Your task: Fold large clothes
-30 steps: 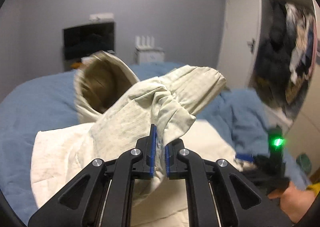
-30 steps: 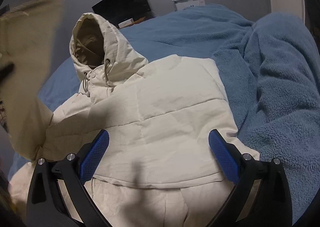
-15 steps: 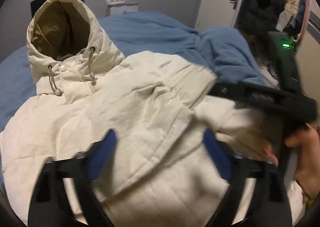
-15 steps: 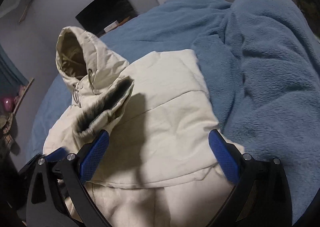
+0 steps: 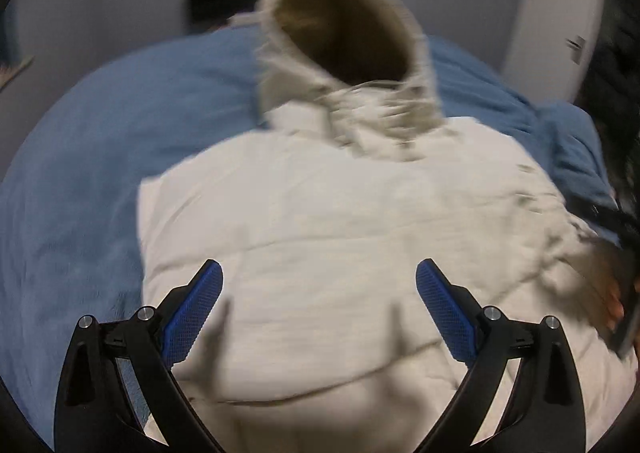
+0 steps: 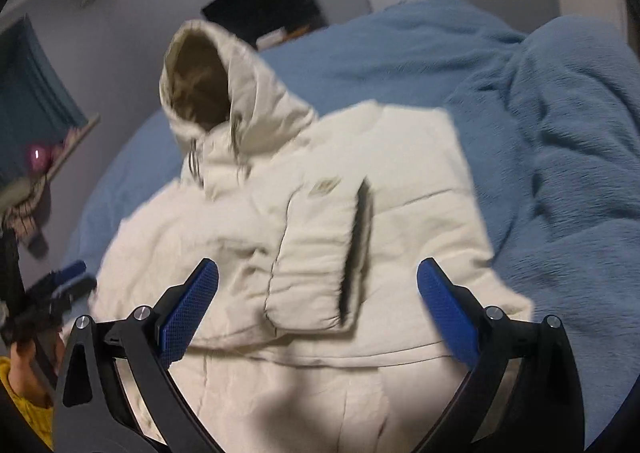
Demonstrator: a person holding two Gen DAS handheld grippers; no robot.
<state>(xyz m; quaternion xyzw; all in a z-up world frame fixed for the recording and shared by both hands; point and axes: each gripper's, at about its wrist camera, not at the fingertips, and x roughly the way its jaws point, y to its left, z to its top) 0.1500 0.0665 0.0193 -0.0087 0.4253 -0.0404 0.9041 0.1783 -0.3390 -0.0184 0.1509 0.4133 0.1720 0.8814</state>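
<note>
While jaws gape, one cream jacket (image 6: 320, 237), one hood (image 6: 208, 81), one blue blanket (image 6: 560, 141)

A bed (image 6: 360, 49) covered in blue fleece bedding fills most of both views, running back toward a grey wall. A cream hooded jacket (image 6: 320, 245) lies flat on the bedding near its front edge, with the hood (image 6: 200, 81) standing open at the far end and showing a tan lining. One sleeve (image 6: 316, 253) is folded across the jacket's chest. To the right of the jacket, a blue blanket (image 6: 568, 173) of the same fleece is bunched into a thick heap, touching the jacket's right side. The left wrist view (image 5: 80, 181) is blurred.
</note>
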